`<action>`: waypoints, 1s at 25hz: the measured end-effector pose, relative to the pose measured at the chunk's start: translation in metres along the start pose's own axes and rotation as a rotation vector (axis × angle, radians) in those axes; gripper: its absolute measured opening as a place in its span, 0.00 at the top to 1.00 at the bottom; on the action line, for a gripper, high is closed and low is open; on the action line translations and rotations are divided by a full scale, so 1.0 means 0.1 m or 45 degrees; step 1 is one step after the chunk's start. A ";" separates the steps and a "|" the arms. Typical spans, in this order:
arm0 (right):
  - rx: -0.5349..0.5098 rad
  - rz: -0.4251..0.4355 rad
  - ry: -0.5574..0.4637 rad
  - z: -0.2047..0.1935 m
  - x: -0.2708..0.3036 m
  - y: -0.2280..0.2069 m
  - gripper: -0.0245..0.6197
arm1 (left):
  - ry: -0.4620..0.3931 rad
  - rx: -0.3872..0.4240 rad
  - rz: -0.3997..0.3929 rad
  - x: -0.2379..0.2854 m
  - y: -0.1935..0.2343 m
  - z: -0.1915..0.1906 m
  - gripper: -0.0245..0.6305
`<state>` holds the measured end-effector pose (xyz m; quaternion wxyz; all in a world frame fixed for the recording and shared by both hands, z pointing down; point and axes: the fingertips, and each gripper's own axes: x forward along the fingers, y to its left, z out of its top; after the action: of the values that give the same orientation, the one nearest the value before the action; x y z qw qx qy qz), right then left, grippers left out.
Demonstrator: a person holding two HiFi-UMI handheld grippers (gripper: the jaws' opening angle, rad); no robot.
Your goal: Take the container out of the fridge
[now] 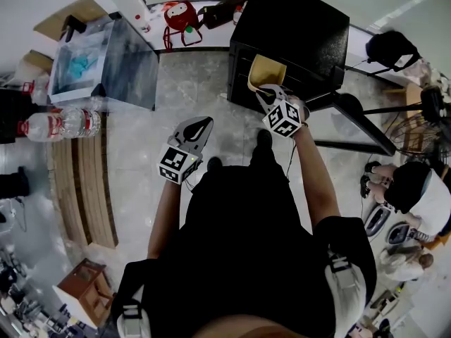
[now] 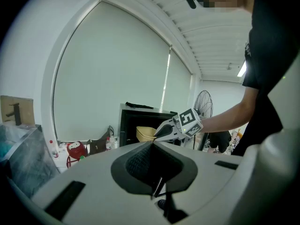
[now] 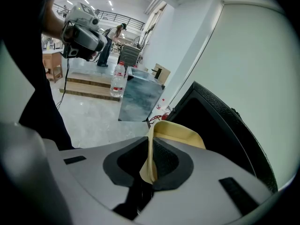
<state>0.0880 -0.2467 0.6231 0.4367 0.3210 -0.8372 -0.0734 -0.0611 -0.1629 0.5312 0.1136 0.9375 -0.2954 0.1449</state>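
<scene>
One container (image 3: 180,134) in right gripper (image 3: 151,149) (left gripper (image 2: 152,146) closed, empty)

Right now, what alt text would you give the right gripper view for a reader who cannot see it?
The right gripper is shut on the rim of a pale yellow container at the mouth of a black fridge. Behind lie a pale floor, a grey box and a water bottle.
</scene>
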 end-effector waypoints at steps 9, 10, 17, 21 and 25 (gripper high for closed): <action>0.004 -0.005 0.018 0.17 0.04 0.30 0.92 | 0.009 -0.007 -0.024 -0.30 0.05 -0.19 0.93; 0.003 -0.007 0.018 0.20 0.04 0.34 0.92 | 0.009 -0.004 -0.027 -0.34 0.06 -0.21 0.93; 0.005 -0.007 0.020 0.41 0.10 0.67 0.92 | 0.023 0.010 -0.037 -0.70 0.14 -0.38 0.93; -0.004 -0.008 0.016 0.55 0.10 0.84 0.92 | 0.031 0.015 -0.041 -0.88 0.17 -0.47 0.93; -0.003 -0.014 0.016 0.66 0.10 0.98 0.92 | 0.025 0.022 -0.050 -1.02 0.22 -0.52 0.93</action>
<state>-0.0139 -0.1861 0.6296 0.4418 0.3256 -0.8326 -0.0748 -0.1651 -0.1116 0.5481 0.1113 0.9425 -0.2746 0.1543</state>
